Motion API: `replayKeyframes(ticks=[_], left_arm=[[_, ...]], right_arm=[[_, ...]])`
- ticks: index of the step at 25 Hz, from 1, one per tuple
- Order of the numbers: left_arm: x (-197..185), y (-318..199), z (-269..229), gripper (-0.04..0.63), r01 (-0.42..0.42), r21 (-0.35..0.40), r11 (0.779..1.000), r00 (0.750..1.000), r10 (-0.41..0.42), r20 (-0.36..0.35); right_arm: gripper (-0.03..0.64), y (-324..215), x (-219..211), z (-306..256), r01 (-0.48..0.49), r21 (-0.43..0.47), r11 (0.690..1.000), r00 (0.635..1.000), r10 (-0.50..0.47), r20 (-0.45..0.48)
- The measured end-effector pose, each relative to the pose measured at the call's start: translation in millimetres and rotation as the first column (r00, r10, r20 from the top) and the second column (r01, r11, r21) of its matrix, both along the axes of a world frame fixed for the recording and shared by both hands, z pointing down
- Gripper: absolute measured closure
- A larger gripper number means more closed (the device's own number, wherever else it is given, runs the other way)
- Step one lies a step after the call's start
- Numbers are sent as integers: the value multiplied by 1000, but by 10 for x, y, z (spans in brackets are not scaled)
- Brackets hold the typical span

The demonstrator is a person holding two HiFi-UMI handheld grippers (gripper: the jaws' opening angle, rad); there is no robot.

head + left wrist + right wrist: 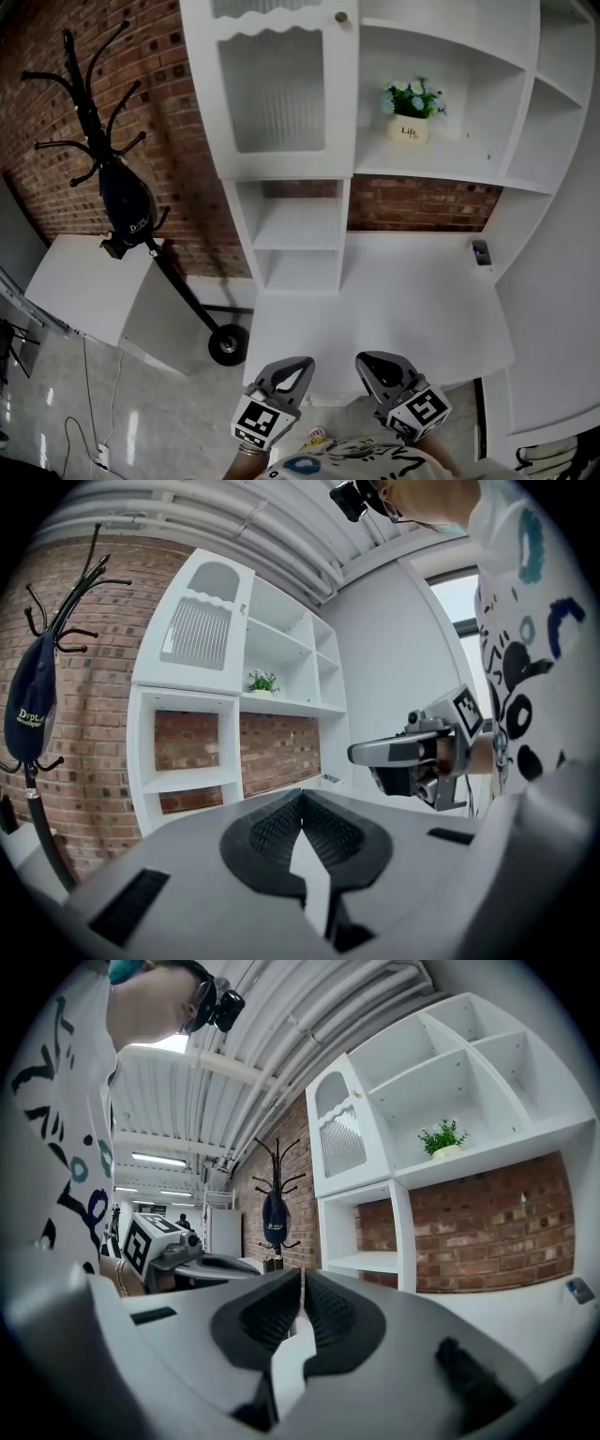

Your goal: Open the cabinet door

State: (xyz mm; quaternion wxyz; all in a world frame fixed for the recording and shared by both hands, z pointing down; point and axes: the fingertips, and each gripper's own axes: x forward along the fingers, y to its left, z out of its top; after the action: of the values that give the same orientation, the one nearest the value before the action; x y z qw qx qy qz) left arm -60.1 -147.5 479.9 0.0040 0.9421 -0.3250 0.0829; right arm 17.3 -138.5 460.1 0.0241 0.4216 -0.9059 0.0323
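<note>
Shut tight and holding nothing: so with the left gripper [302, 795], and so with the right gripper [302, 1271] too. Held low, side by side, near the front edge of the white desk [403, 291], with both tips aimed at the shelf unit [441, 167].

Up and ahead, well apart from both grippers, look for the cabinet door [278, 89]: white, with a ribbed glass pane, and closed flat for now. Find the small round knob [341, 17] at its right edge, high up. To the right, on the open shelf, spot the potted plant [411, 112]. Off to the left, by the brick wall [178, 141], see the black coat rack [87, 114] with a dark bag [127, 199].

To do this step well:
- Lift 1 gripper up to the knob, most likely the right one, as nearer to that side.
- Open the jaws first, or grab nothing.
- Slide 1 jaw on each side of the knob and squeeze.
- Pull in a curve toward the left, probably the hinge side.
- Keep clear of the plant.
- Go slow, so as not to slip off such a small knob.
</note>
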Motion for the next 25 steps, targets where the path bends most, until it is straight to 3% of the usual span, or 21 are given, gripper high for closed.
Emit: replayKeyframes(ticks=[10, 25], left_arm=[[118, -227, -23, 580, -24, 9, 1000, 1000, 24, -18], [584, -937, -495, 580, 73, 146, 987, 997, -71, -21]], right_arm=[[588, -337, 113, -215, 14, 52, 999, 998, -11, -59], [588, -1088, 637, -819, 103, 202, 974, 993, -90, -75]])
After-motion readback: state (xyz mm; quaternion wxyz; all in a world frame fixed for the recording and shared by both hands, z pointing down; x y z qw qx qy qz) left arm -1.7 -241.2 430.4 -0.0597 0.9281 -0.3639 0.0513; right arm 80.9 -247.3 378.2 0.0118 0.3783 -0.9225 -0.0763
